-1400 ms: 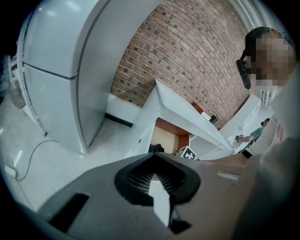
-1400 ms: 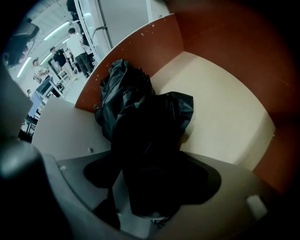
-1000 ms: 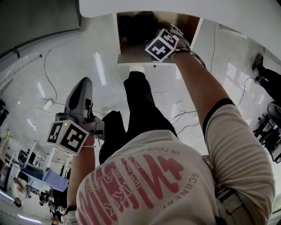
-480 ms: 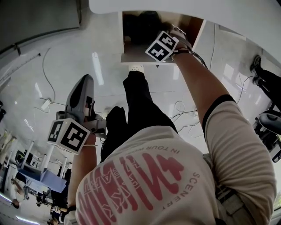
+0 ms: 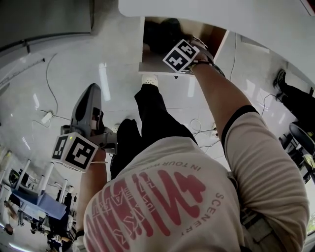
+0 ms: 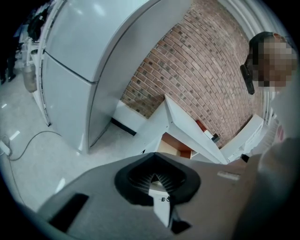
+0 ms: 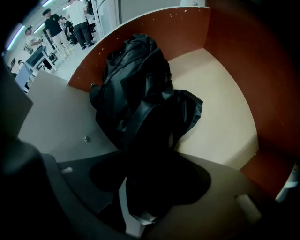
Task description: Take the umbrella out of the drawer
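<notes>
A black folded umbrella (image 7: pixel 136 93) lies in the open drawer (image 7: pixel 220 108), against its red-brown back wall. My right gripper (image 7: pixel 150 187) points straight down into the drawer. Its jaws are closing with the umbrella's near end between them; the dark fabric fills the gap. In the head view only that gripper's marker cube (image 5: pixel 181 55) shows above the drawer (image 5: pixel 147 66), and the umbrella (image 5: pixel 160 34) is a dark mass inside. My left gripper (image 5: pixel 91 93) hangs at the lower left over the floor, far from the drawer. Its jaws (image 6: pixel 157 180) are together and hold nothing.
The white desk top (image 5: pixel 221 12) overhangs the drawer. My legs and a white shoe (image 5: pixel 149 78) stand just below it. Cables (image 5: pixel 49 115) trail across the glossy floor, and a chair (image 5: pixel 300 138) stands at the right. A tall white cabinet (image 6: pixel 79 61) and brick wall (image 6: pixel 197 70) face the left gripper.
The head view has swung a little, so the drawer sits further right. The right gripper stays in the drawer. The left gripper has drifted slightly.
</notes>
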Demonstrator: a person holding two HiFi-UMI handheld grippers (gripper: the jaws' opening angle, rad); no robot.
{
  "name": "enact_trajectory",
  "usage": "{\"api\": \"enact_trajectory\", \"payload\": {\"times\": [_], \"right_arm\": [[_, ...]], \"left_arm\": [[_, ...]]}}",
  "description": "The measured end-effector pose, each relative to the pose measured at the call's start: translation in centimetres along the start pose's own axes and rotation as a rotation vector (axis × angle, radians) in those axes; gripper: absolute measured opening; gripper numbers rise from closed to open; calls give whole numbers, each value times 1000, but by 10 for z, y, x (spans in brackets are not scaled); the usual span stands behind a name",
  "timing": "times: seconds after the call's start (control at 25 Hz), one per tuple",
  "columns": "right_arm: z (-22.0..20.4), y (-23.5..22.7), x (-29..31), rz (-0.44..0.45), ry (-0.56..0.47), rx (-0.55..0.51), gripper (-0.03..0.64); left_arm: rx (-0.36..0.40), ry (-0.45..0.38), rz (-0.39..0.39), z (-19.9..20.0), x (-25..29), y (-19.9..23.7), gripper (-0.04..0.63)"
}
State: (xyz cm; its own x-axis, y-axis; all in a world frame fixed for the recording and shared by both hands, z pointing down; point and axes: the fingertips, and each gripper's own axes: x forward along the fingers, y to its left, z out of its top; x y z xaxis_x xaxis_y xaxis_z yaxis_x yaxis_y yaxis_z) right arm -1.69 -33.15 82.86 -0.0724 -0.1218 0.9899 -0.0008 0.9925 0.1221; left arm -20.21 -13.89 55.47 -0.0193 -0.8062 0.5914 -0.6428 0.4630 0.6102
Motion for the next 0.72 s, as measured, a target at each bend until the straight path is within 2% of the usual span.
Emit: {"api": "enact_trajectory", "payload": {"times": [0.32, 0.72], "right_arm": [[-3, -10, -13, -33, -10, 34, 272], [-6, -6, -48, -66, -35, 85, 268]], "left_arm": [[-11, -45, 31, 7, -5, 4, 5], [-12, -110, 9, 16, -20, -9, 5]]}}
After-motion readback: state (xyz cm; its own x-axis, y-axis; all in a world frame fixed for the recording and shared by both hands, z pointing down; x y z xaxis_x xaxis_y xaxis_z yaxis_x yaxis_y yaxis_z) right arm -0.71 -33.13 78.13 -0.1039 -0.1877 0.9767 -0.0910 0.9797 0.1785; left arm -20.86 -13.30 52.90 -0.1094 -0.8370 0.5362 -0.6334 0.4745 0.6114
